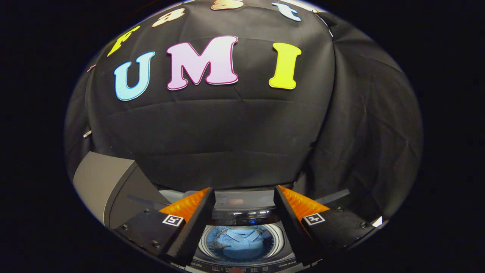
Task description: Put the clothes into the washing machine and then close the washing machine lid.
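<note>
Hovering above the washing machine [242, 218], the gripper [244, 197] is seen with its fingers spread well apart and nothing held between them. Between and below the fingers, the round drum [278, 237] is visible, and a light blue shirt [239, 242] is seen lying inside it. Whether the lid is closed over the drum cannot be determined with certainty: the shirt appears to be viewed through a tinted, glossy pane, and reflections are noted along the far edge. A grey box-like unit [102, 182] is observed beside the machine, past the left finger. The loading step is judged complete as far as can be seen. The lid step is judged either done or still to be confirmed.
</note>
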Demonstrator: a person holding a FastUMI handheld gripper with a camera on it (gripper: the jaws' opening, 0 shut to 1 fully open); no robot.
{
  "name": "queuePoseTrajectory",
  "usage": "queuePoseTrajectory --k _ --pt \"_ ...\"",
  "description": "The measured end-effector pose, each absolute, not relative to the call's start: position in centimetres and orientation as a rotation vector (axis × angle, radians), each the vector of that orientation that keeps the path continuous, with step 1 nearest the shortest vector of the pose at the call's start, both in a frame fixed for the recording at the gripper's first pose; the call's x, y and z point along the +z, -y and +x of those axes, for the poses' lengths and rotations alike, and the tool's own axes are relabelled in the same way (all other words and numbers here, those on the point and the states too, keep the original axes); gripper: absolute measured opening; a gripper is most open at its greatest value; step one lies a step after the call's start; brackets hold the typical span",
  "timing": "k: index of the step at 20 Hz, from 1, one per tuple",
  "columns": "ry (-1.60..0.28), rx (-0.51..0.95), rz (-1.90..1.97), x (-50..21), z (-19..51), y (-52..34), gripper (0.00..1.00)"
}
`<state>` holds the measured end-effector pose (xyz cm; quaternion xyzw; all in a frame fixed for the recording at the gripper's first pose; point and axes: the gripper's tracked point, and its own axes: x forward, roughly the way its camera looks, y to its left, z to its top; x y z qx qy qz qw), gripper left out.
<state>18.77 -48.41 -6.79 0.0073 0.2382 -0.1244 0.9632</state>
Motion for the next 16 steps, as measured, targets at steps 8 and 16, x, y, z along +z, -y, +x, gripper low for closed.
queuePoseTrajectory --k 8,16 --pt "-0.475 -0.242 0.030 -7.3 17.7 48.4 0.98" --pt "-0.647 -0.242 0.039 -15.2 14.8 48.2 0.97"
